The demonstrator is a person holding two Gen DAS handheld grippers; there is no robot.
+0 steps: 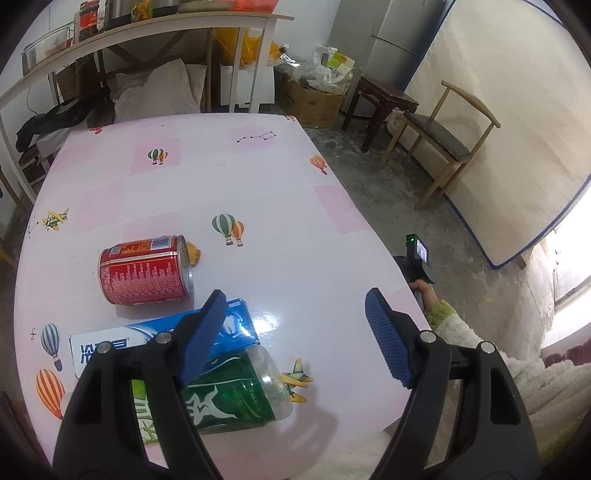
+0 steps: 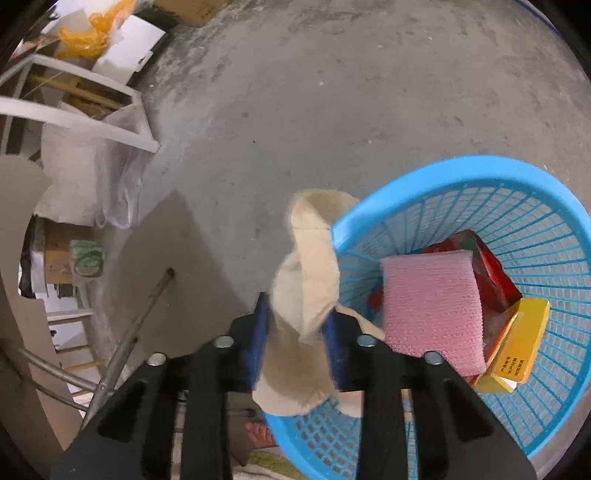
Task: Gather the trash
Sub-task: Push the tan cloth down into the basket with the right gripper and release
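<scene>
In the left wrist view, my left gripper [image 1: 295, 325] is open and empty above the pink table [image 1: 229, 177]. A red can [image 1: 146, 269] lies on its side there. A blue and white box [image 1: 110, 341] and a green bottle [image 1: 236, 391] lie under my left finger. In the right wrist view, my right gripper [image 2: 295, 332] is shut on a cream cloth [image 2: 303, 266] that hangs over the rim of the blue basket [image 2: 424, 177]. The basket holds a pink sponge [image 2: 432, 302], a red box [image 2: 487, 266] and a yellow box [image 2: 521, 343].
A wooden chair [image 1: 443, 140] and a dark stool [image 1: 384, 99] stand on the concrete floor right of the table. A shelf [image 1: 147, 26] with jars and a cardboard box [image 1: 317, 99] stand behind. Metal table legs [image 2: 125, 343] are left of the basket.
</scene>
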